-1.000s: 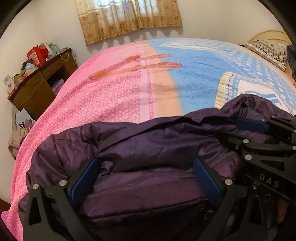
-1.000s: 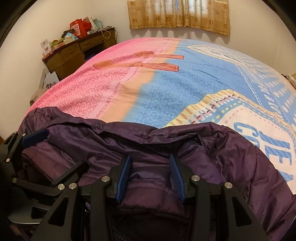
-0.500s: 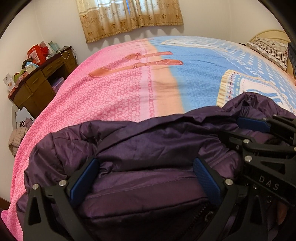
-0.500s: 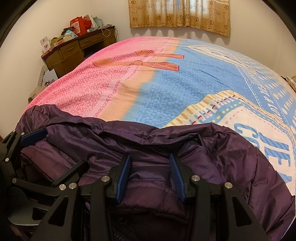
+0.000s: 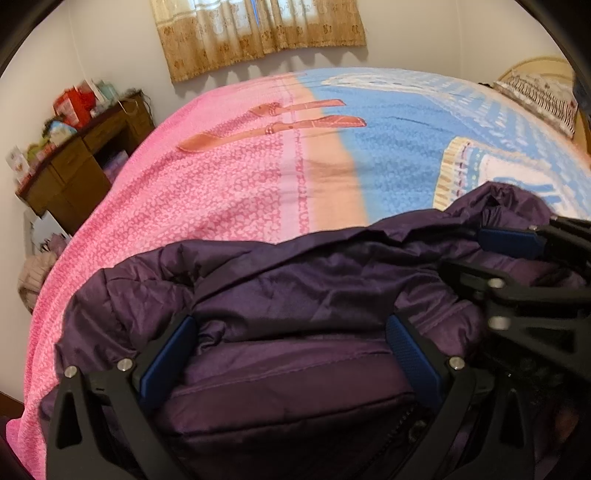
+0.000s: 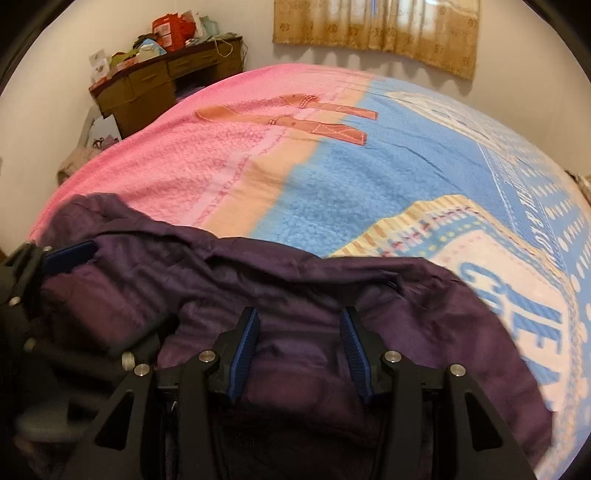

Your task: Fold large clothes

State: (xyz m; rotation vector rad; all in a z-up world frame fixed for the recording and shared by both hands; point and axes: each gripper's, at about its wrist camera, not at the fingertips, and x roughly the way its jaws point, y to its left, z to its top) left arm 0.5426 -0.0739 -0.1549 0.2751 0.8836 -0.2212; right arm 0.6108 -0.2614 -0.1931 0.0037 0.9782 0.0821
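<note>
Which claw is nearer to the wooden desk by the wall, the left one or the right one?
Left. The left claw straddles the purple jacket on the pink side of the bed, toward the wooden desk. The right claw grips the jacket farther along, over the blue side.

Pink and blue printed bedspread (image 5: 236,192) across the bed; cluttered brown wooden bench (image 6: 155,88) off in the corner; beige patterned curtain (image 5: 258,33) up top; striped pillow (image 5: 535,96) far right.
</note>
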